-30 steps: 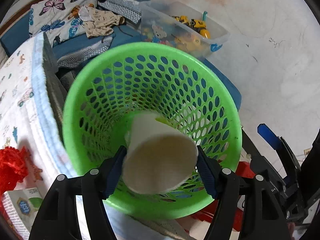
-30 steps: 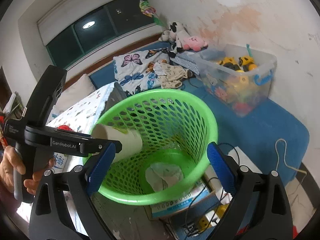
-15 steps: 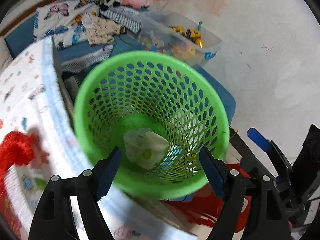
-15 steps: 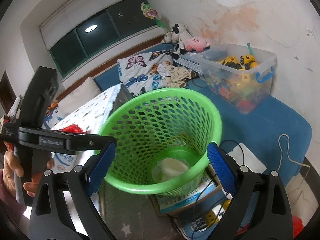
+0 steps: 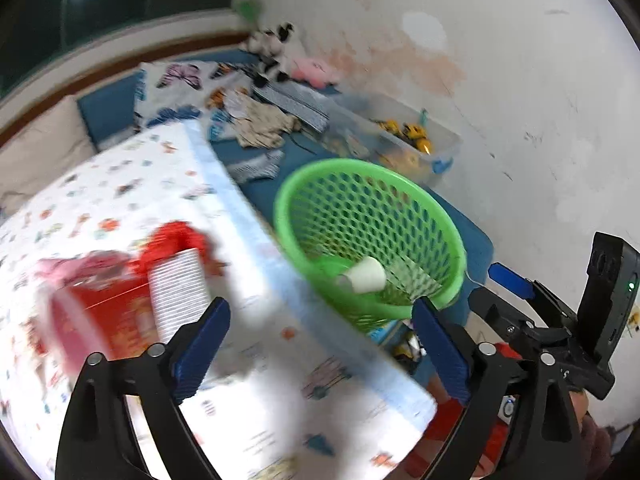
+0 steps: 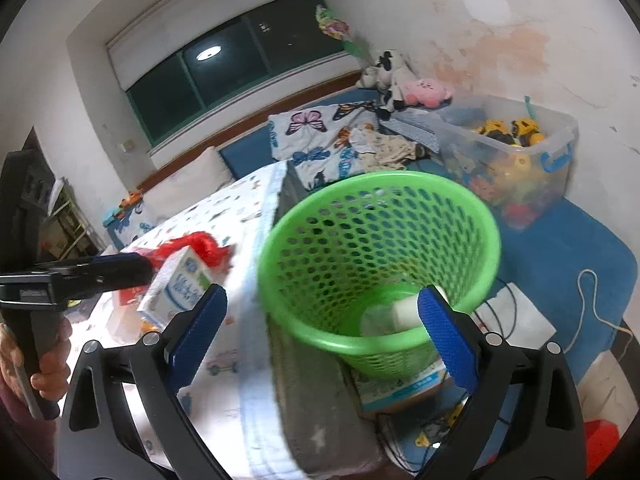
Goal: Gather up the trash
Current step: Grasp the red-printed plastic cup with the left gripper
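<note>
Dropped paper cup (image 5: 366,275) lies in perforated basket (image 5: 362,184).

Stained white wall (image 6: 520,40), dark window (image 6: 240,60) reflecting a ceiling light (image 6: 209,53), blue mattress (image 6: 560,248), patterned bedsheet (image 6: 224,216), wooden sill trim (image 6: 256,112).

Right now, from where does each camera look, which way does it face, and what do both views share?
Left wrist: on the left gripper, open, over the patterned white cloth, facing the green perforated plastic basket; the right gripper's body shows at right.
Right wrist: on the right gripper, open, facing the basket; the left gripper and a hand show at left.
Shared: basket, white paper cup inside, clear plastic toy bin.
</note>
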A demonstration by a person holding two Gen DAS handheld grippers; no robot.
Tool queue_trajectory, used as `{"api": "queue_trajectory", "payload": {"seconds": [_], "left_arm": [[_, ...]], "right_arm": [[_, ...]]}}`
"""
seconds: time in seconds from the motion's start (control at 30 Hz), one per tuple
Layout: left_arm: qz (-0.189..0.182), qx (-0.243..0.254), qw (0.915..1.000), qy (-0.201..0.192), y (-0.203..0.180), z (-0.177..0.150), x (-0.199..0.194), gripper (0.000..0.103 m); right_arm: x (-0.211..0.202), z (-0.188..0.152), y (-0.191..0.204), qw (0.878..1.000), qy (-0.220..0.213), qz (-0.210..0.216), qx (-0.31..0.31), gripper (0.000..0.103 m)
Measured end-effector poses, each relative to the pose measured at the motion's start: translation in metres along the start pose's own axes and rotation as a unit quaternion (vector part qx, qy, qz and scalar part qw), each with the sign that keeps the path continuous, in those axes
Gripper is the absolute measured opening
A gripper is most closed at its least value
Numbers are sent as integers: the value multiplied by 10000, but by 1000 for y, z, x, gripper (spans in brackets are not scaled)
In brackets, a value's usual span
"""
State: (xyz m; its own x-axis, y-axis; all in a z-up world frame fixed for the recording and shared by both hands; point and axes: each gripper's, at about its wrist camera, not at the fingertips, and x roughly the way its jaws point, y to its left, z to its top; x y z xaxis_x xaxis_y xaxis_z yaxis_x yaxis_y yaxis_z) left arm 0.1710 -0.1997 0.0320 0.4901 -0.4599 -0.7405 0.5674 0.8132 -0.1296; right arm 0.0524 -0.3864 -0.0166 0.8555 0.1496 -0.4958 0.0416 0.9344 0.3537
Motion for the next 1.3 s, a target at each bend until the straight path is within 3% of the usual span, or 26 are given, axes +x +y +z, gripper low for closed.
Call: {"api": "queue_trajectory", "payload": {"seconds": [0.23,0.4,0.63,0.83,1.3], "left_arm": [[467,-387,9970,-485,52,-23,-45,95],[718,-796,9929,-521,94,-31,-47,96],[745,-1078,9908,-341,130,-36,-30,96],[555,-1269,9901,-234,149,-38,-17,96],[454,-1167,9918,-265,157,-40,-12,96]], "right_arm": [[5,-3,34,9994,65,234,-257,96],[11,-5,57,9983,128,388,-426,96],[25,-10,80,9965,280,552,-569,96],[35,-14,92,9952,395,657,-617,96],[48,-18,110,9928,539,726,-784,96]]}}
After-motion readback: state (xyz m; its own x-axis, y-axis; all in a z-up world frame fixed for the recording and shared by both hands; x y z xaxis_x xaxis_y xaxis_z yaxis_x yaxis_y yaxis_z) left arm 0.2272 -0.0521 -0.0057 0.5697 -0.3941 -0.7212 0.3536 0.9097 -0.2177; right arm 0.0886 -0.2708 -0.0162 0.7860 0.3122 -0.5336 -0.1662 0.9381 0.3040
